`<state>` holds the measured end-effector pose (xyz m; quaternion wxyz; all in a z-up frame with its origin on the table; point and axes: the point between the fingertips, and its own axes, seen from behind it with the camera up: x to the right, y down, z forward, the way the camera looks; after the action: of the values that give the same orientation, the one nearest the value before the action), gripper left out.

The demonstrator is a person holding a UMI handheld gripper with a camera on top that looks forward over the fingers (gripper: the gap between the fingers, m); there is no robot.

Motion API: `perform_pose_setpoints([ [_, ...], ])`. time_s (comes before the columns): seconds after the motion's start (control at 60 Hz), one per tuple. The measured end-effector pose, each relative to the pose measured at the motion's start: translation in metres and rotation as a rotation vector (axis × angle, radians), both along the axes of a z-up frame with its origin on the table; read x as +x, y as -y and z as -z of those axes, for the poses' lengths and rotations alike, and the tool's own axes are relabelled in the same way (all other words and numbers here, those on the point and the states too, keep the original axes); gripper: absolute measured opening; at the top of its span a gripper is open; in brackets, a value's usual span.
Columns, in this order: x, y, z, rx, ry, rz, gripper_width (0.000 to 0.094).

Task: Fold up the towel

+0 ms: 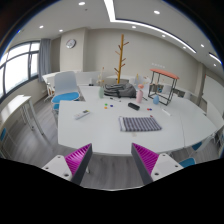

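A grey striped towel (139, 123) lies flat on the white table (100, 130), well beyond my fingers and a little to the right of them. My gripper (113, 158) hangs above the table's near edge, open, with only bare tabletop between its magenta pads (80, 157). Nothing is held.
Small items lie scattered at the table's far side: a dark object (133, 105), a green one (113, 91) and a white one (82, 114). A wire rack (163, 86) stands at the far right. Chairs (65, 88) ring the table; a wooden coat stand (122, 58) rises behind.
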<state>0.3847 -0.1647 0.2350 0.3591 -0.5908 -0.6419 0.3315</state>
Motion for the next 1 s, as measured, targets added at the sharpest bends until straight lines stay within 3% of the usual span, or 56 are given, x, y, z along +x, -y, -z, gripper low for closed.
perform_pose_setpoints([
  [0.467, -0.063, -0.003, 0.037, -0.002, -0.014, -0.006, 0.0852],
  [0.683, -0.144, -0.026, 0.076, 0.026, -0.018, 0.019, 0.0851],
  [1.0, -0.277, -0.054, 0.148, 0.022, 0.001, -0.005, 0.0851],
])
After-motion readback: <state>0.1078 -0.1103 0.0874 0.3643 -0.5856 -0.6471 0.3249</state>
